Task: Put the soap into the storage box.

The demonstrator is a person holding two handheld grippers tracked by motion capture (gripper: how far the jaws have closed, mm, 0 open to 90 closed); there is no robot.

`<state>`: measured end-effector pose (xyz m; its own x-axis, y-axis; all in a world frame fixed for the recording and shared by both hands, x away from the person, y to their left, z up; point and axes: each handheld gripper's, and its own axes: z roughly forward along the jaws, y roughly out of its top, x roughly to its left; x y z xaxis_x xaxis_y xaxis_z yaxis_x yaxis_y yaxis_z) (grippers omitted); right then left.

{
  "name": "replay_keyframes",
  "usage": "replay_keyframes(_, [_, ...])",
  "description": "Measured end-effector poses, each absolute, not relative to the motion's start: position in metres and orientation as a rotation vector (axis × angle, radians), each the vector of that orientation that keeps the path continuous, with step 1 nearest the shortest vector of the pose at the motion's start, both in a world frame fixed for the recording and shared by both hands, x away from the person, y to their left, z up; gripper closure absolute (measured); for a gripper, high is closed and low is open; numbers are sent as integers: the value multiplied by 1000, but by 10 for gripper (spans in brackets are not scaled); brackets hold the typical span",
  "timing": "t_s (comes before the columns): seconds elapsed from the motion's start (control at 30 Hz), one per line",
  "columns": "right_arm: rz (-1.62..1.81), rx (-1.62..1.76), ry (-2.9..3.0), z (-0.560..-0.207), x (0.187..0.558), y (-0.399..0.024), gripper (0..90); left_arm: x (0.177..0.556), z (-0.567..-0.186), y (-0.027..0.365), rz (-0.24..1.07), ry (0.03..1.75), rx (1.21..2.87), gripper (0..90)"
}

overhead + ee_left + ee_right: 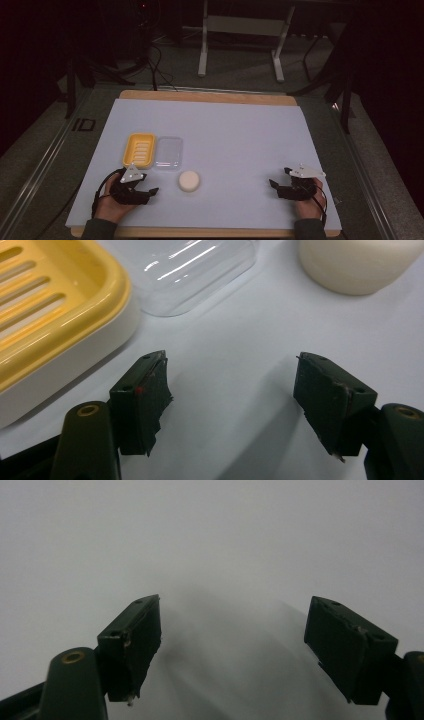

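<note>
Your left gripper (232,390): jaws apart, holding nothing, near soap (189,180).
Your right gripper (234,640): jaws apart, empty.
Yellow soap dish (138,149): beside clear lid (168,152).

The right gripper (232,645) pointed down at the pale table cover (210,540), its two black jaws standing wide apart with nothing between them. Soft shadows of the jaws spread over the cover below the gap. One pad (145,640) showed a frayed lower corner, and a brass screw sat in the arm beneath it.
</note>
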<state>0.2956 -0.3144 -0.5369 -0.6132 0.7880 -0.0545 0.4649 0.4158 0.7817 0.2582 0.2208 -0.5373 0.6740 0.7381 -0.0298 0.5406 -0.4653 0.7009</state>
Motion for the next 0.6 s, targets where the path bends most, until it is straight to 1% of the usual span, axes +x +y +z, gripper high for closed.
replay_keyframes(0.27, [1048, 1008, 2257, -537, 292, -312, 226, 259, -537, 214, 340, 953, 2202, 306])
replay_keyframes(0.4, [1052, 1034, 2258, -538, 293, -313, 226, 258, -537, 214, 332, 959, 2195, 305])
replay_keyframes(0.6, [1048, 1044, 2247, -537, 293, -313, 226, 259, -532, 211, 336, 925, 2240, 312])
